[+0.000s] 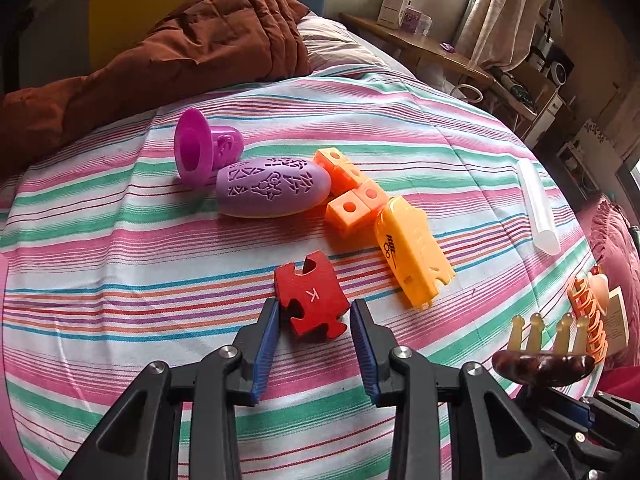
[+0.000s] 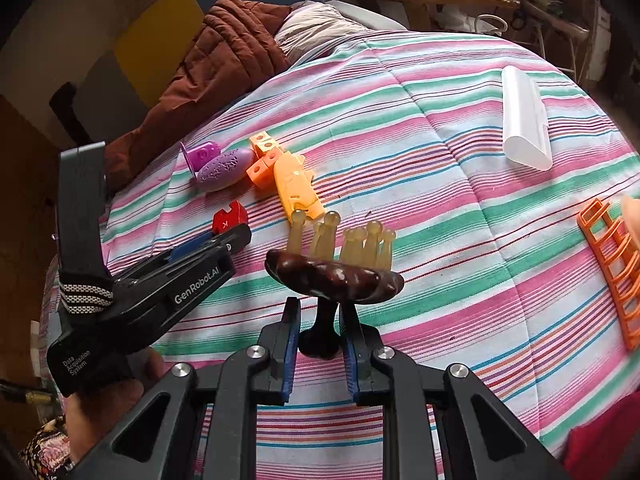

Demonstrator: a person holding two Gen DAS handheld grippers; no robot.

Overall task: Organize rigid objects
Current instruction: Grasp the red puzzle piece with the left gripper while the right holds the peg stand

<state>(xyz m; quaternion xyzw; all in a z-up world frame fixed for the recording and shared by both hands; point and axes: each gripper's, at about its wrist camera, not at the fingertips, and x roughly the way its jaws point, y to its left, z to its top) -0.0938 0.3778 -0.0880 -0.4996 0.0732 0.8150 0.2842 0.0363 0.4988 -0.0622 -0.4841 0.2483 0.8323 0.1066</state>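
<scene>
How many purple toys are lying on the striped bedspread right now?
2. A purple cup-shaped piece lies on its side at the far left of the toy cluster, and a purple egg-shaped piece lies just right of it, next to the orange cubes. None appear hidden.

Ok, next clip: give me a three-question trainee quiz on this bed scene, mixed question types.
1. True or false: the left tool is clamped shut on the red puzzle piece.
2. What does the right tool hold?
A. the brown massager by its handle
B. the orange ladder
C. the clear tube
3. Fill in: the purple egg lies between the purple cup and the orange ______.

Key
1. False: its pads flank the piece, with a gap showing on at least one side.
2. A
3. Cubes, which touch the yellow piece on the striped sheet.
</scene>
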